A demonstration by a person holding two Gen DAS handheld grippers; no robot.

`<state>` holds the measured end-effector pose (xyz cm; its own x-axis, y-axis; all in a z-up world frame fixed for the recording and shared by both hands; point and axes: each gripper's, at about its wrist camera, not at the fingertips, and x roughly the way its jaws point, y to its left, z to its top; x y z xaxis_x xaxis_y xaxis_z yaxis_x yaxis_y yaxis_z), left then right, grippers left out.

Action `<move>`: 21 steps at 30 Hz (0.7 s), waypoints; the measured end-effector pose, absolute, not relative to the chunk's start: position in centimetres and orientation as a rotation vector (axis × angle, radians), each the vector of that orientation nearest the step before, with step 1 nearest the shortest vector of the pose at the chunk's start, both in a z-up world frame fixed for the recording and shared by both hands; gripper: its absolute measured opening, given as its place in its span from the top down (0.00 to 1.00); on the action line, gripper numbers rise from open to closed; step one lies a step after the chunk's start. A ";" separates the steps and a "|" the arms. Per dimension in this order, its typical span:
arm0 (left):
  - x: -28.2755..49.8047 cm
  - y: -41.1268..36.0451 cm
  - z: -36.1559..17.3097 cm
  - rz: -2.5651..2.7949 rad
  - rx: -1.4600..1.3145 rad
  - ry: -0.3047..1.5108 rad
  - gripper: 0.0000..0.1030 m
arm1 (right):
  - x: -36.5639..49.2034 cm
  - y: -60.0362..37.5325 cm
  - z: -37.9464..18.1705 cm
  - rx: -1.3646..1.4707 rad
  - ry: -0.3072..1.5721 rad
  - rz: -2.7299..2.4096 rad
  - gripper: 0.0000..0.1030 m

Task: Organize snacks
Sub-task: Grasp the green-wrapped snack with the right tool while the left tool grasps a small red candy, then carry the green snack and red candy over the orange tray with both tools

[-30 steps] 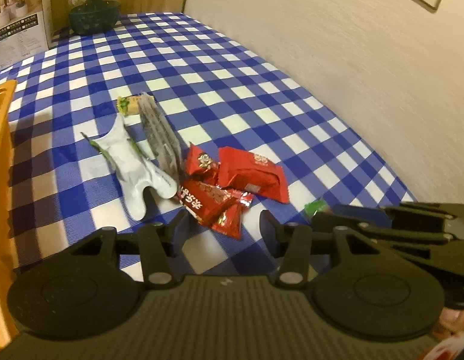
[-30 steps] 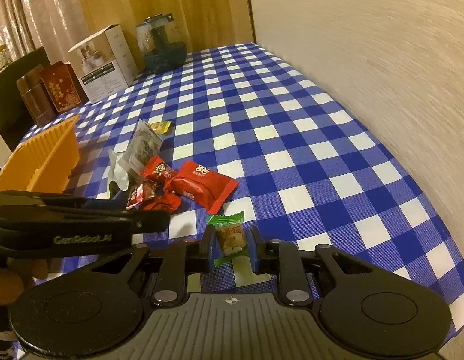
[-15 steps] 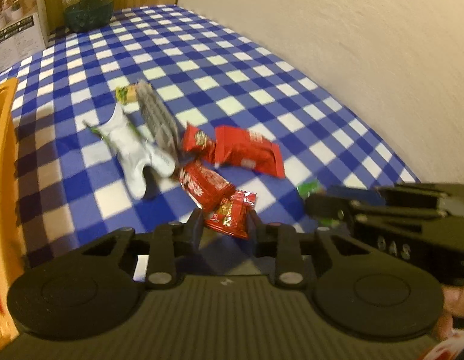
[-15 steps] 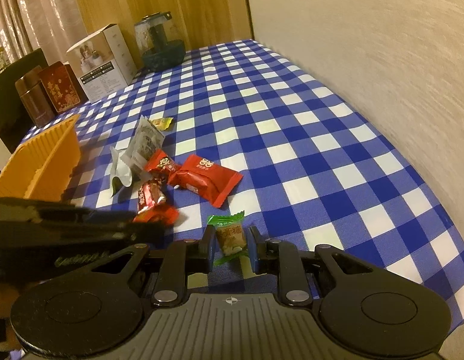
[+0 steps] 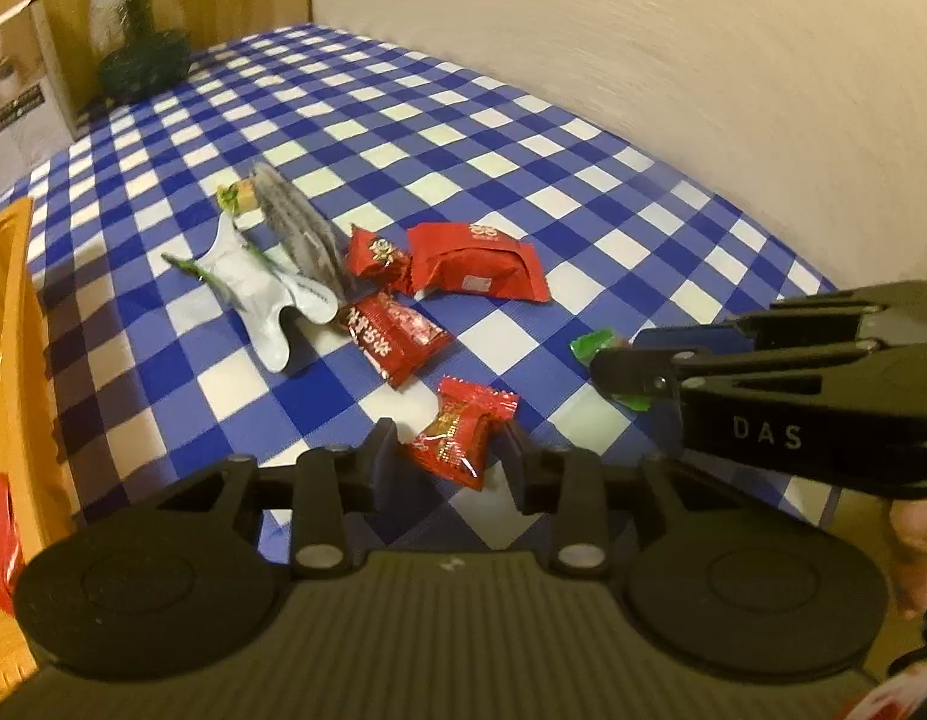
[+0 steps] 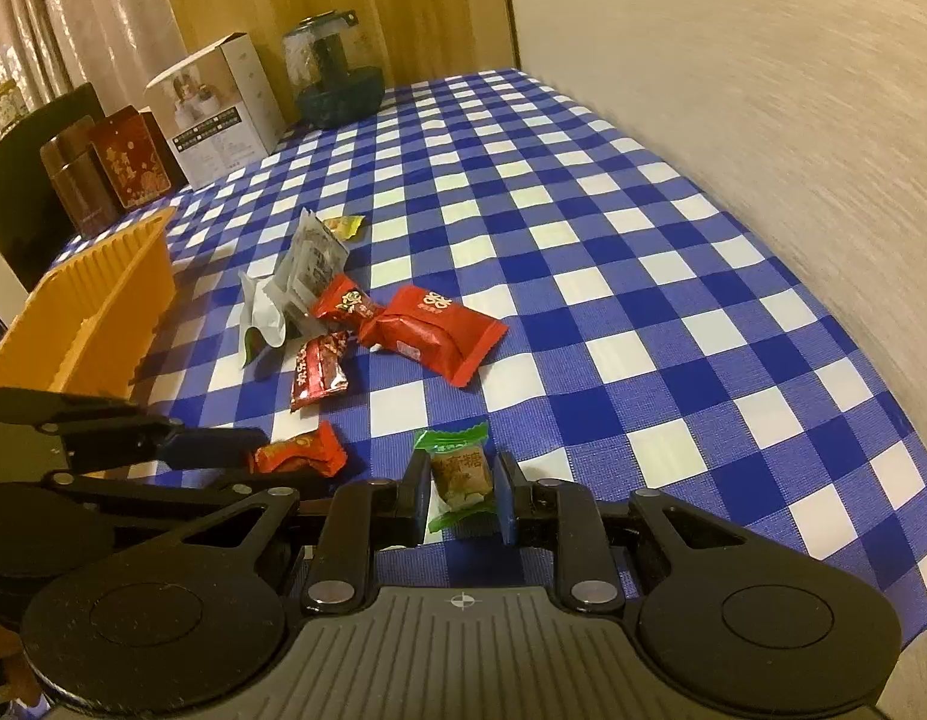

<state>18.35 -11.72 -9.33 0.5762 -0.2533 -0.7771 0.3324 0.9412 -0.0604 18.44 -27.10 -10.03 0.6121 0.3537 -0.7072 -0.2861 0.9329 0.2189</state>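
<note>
Blue-and-white checked cloth covers the bench [image 6: 673,276], which runs along a pale wall.

At far left an orange tray [image 6: 103,306] stands on the cloth, with brown tins [image 6: 97,180], a white carton [image 6: 217,108] and a dark glass jar [image 6: 337,78] lined up at the back.

Just beside the tray lies a loose cluster of snacks: a silver-white pouch [image 5: 253,288], a grey sachet [image 5: 301,228] leaning over it, a small yellow-green sweet [image 5: 241,198] behind, then a small red packet [image 5: 376,252], a long red bar [image 5: 391,336] and a larger red packet [image 5: 481,261] touching one another.

Nearer the camera, the left tool [image 5: 448,450] has a red wrapped candy [image 5: 463,429] between its jaws. These have just been opening a little; the fingers [image 5: 382,456] stand either side of the wrapper, and a gap shows on the right, so the wrapper is no longer pinched.

To the right, the right tool [image 6: 460,489] is pressed together on a green-wrapped candy [image 6: 457,468], pinching it at both sides just above the cloth near the bench's front edge. In the left wrist view part of a hand [image 5: 916,546] shows at the right edge behind this tool.
</note>
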 end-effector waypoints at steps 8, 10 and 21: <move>18.7 -12.4 -9.4 -0.357 0.157 0.867 0.67 | 18.4 -27.4 -10.1 0.095 0.835 0.365 0.78; 18.7 -12.5 -9.4 -0.361 0.161 0.872 0.74 | 18.4 -27.4 -10.1 0.097 0.835 0.364 0.78; 18.4 -11.6 -7.6 -0.334 0.085 0.878 0.81 | 18.0 -27.3 -9.2 0.105 0.834 0.364 0.78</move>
